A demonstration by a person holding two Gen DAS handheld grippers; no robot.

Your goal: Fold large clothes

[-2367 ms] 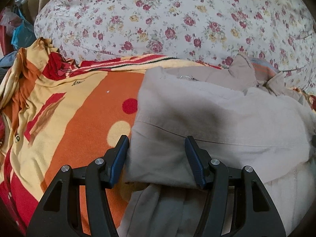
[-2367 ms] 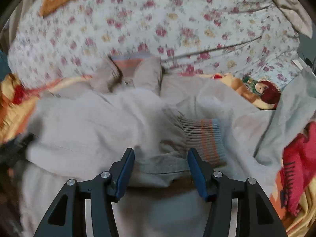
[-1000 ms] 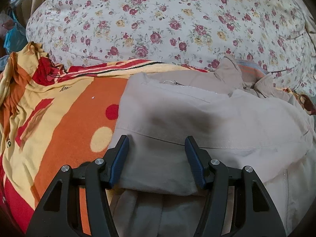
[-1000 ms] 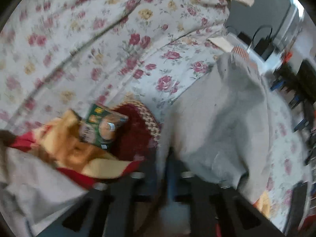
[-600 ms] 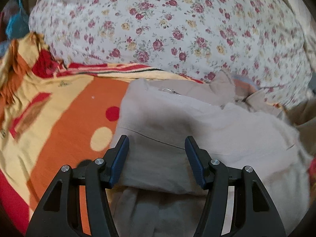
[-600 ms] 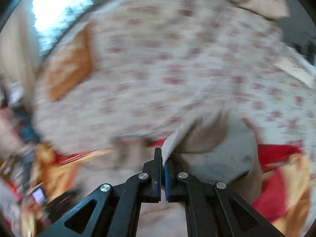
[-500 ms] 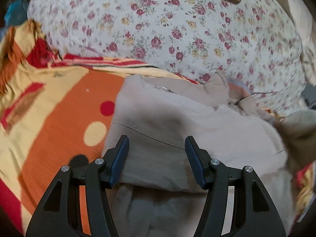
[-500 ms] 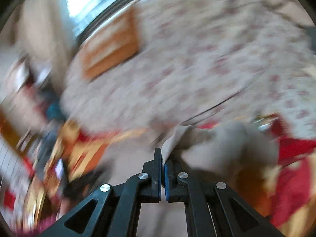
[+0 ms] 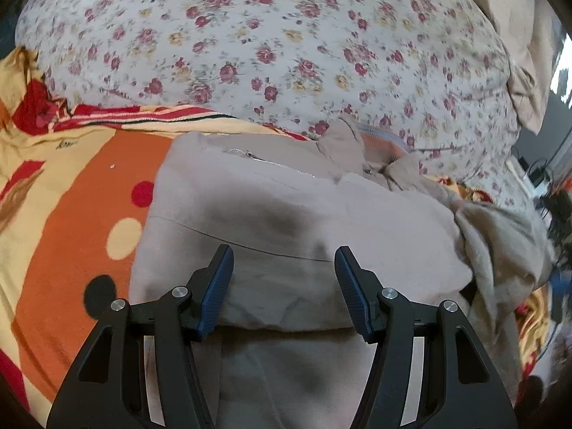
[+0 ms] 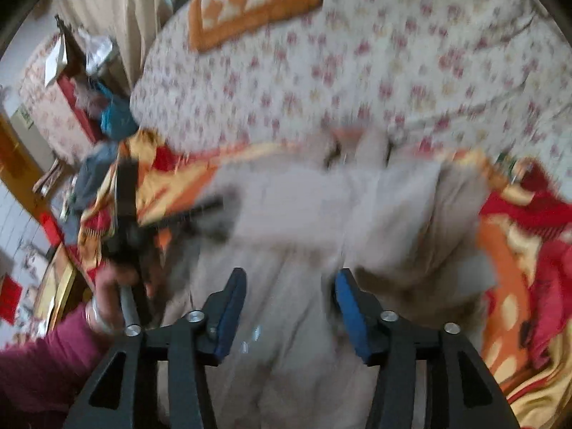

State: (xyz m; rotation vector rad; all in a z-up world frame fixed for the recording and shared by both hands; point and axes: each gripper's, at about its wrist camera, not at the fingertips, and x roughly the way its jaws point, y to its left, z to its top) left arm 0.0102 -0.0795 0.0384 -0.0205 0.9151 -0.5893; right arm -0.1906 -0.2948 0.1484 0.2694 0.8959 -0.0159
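Folding is mid-way: the beige jacket lies on the orange-and-yellow blanket of the bed, in front of the floral quilt, one side already laid over. The left tongs hover parted above the fold, gripping nothing. The right tongs are opening over the jacket with nothing between them. Next, probably, each takes an edge for another fold.

My right wrist view was smeared by motion, so the jacket showed no seams there. Both gripper bodies ran off the bottom edge. The sleeve was cut at the left. The jacket hid the blanket beneath it.
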